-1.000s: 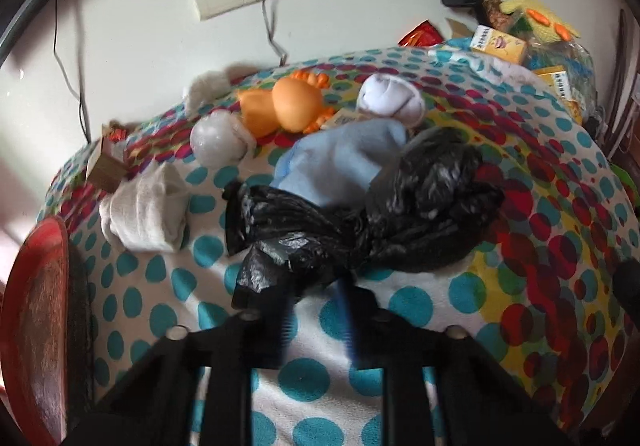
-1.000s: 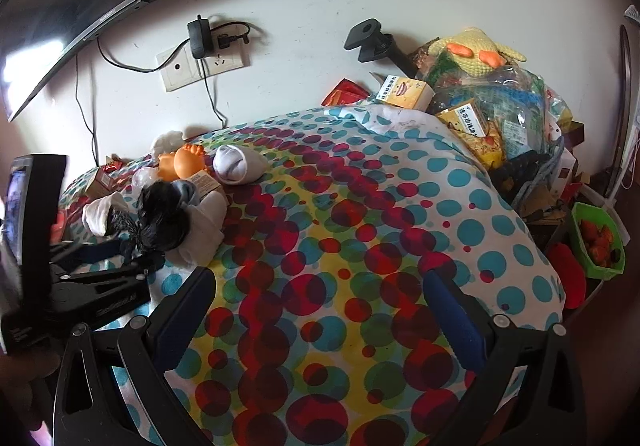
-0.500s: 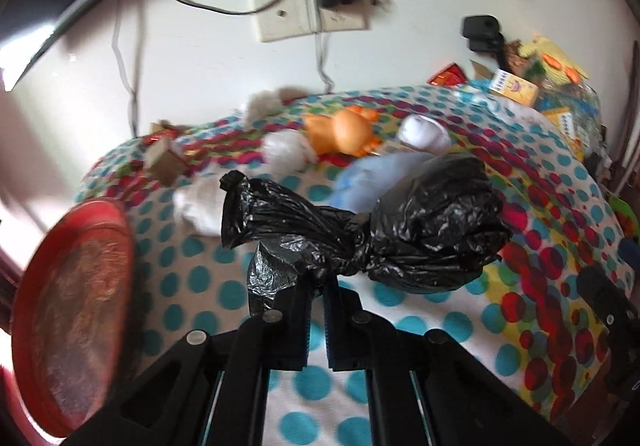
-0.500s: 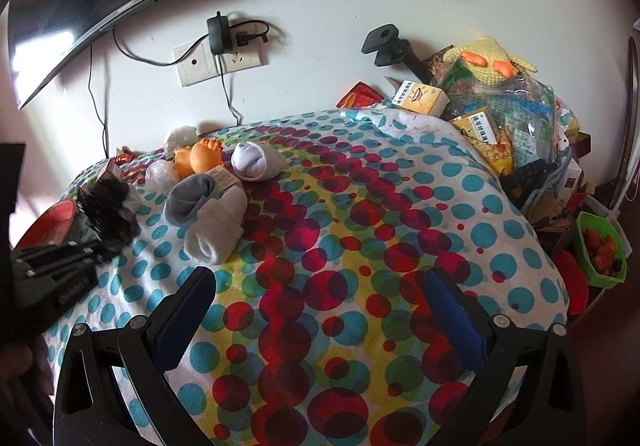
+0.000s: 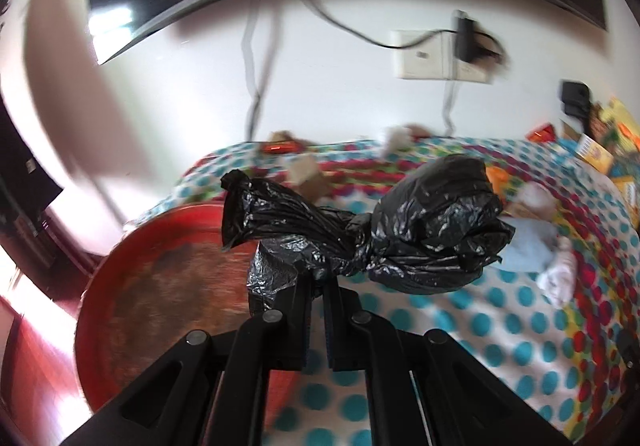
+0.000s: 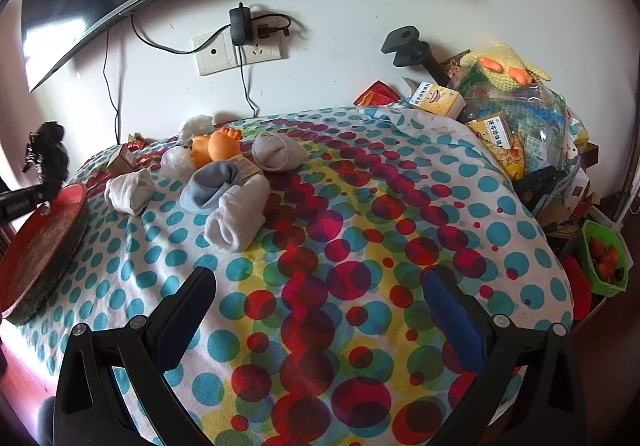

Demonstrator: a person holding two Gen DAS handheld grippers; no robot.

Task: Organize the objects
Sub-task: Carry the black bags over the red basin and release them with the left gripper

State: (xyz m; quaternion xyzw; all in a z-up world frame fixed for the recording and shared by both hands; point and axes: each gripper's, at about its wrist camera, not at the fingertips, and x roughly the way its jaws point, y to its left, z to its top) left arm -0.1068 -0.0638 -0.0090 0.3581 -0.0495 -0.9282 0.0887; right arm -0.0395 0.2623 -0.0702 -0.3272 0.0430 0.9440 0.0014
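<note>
My left gripper (image 5: 316, 286) is shut on a knotted black plastic bag (image 5: 400, 230) and holds it in the air over the edge of a round red tray (image 5: 160, 286). The bag (image 6: 46, 154) and tray (image 6: 36, 246) also show at the left of the right wrist view. My right gripper (image 6: 320, 286) is open and empty above the dotted bedspread (image 6: 340, 246). Rolled socks (image 6: 236, 214), a white sock (image 6: 130, 190), a grey sock ball (image 6: 278, 152) and an orange rubber toy (image 6: 218, 144) lie at the back left of the bed.
A wall socket with a charger (image 6: 240, 42) and cables is above the bed. Boxes, a clear bag and a yellow plush (image 6: 504, 62) pile up at the right. A green basket (image 6: 604, 262) sits low at the right. A small box (image 6: 122, 162) lies near the tray.
My left gripper has lifted the black bag off the bed and swung it left, over the red tray. The right gripper has stayed open and shifted only slightly.
</note>
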